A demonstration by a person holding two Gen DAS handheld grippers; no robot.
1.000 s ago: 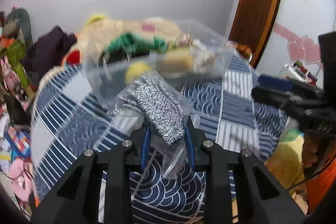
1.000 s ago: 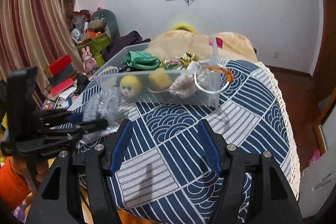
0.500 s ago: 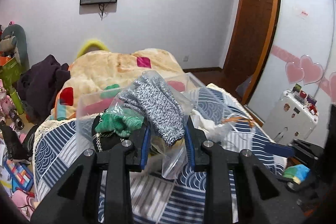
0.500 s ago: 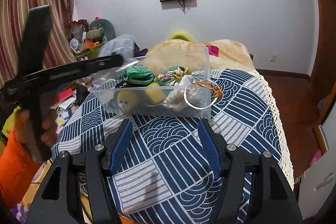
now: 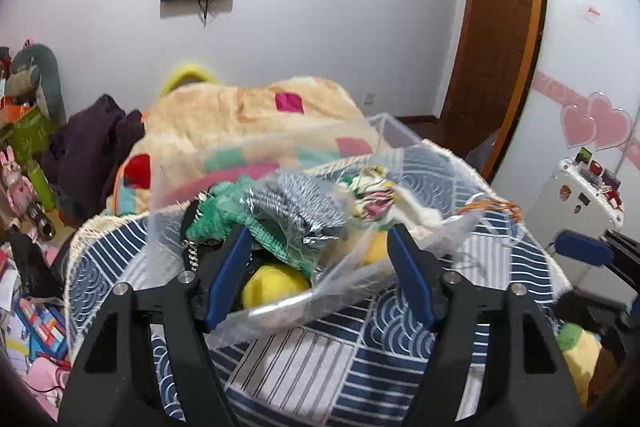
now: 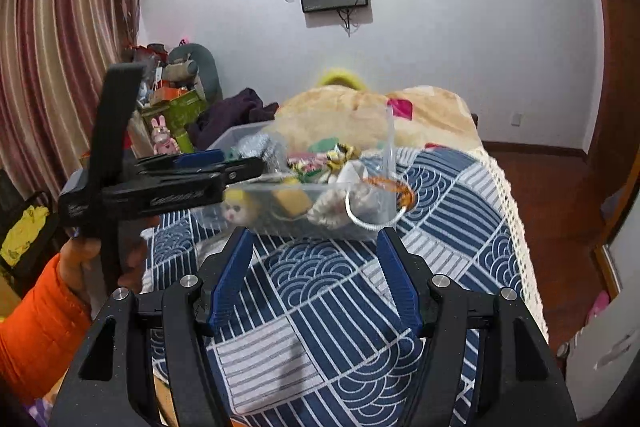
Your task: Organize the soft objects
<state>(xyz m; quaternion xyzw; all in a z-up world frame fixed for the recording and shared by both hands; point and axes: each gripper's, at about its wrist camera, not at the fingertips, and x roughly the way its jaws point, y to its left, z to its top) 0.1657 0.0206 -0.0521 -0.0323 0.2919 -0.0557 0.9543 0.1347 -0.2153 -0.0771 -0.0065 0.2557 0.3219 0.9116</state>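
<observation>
A clear plastic bin [image 6: 320,211] sits on the blue patterned bed cover [image 6: 328,291]. It holds a green net item [image 5: 224,223], yellow plush toys [image 5: 276,287], a doll face [image 6: 236,211] and white cloth [image 6: 340,211]. A grey speckled sock in a clear bag [image 5: 300,207] lies on top of the bin's contents, loose between my left fingers. My left gripper [image 5: 316,231] is open over the bin; it also shows in the right wrist view [image 6: 256,163]. My right gripper [image 6: 314,239] is open and empty, in front of the bin.
A beige patchwork blanket [image 5: 240,115] is heaped behind the bin. Dark clothes [image 5: 92,147] and toys [image 6: 172,107] pile at the left. A white cabinet [image 5: 576,195] and wooden door [image 5: 496,27] stand at the right. The bed's right edge [image 6: 516,227] drops to the floor.
My left gripper carried the bagged sock up over the bin and opened its jaws. The sock now rests on the bin's contents. The right gripper stayed nearly still.
</observation>
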